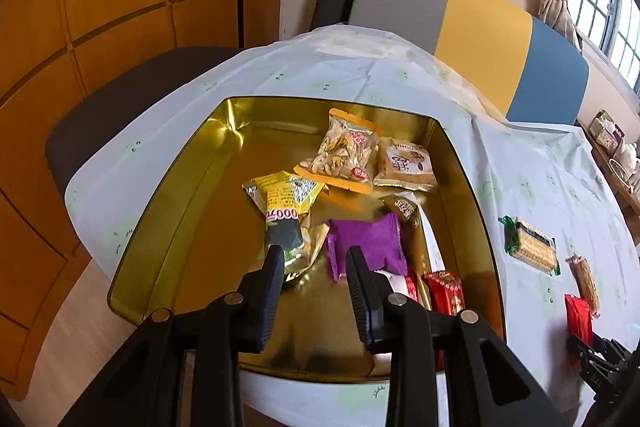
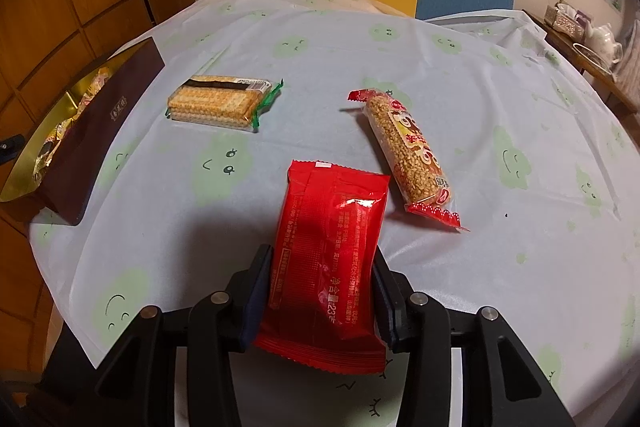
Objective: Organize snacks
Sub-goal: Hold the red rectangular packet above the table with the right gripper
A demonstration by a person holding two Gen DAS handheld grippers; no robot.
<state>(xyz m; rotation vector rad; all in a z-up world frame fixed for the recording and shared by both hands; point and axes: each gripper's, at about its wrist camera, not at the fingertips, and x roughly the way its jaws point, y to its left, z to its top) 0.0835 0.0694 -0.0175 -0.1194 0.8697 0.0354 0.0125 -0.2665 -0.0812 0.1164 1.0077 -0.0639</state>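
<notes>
Red pack [image 2: 326, 267] sits pinched in R gripper [image 2: 322, 285] just over the cloth [image 2: 320, 39]. Thin foil could slip out w/ a fast swing toward tin [image 1: 168, 195]. L gripper [image 1: 314, 255] hangs above tin, jaws apart, nothing between; could knock purple pack [image 1: 368, 241].

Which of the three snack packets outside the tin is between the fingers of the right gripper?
The plain red packet, clamped in the right gripper. The biscuit pack and the grain bar lie free on the tablecloth, farther away.
</notes>
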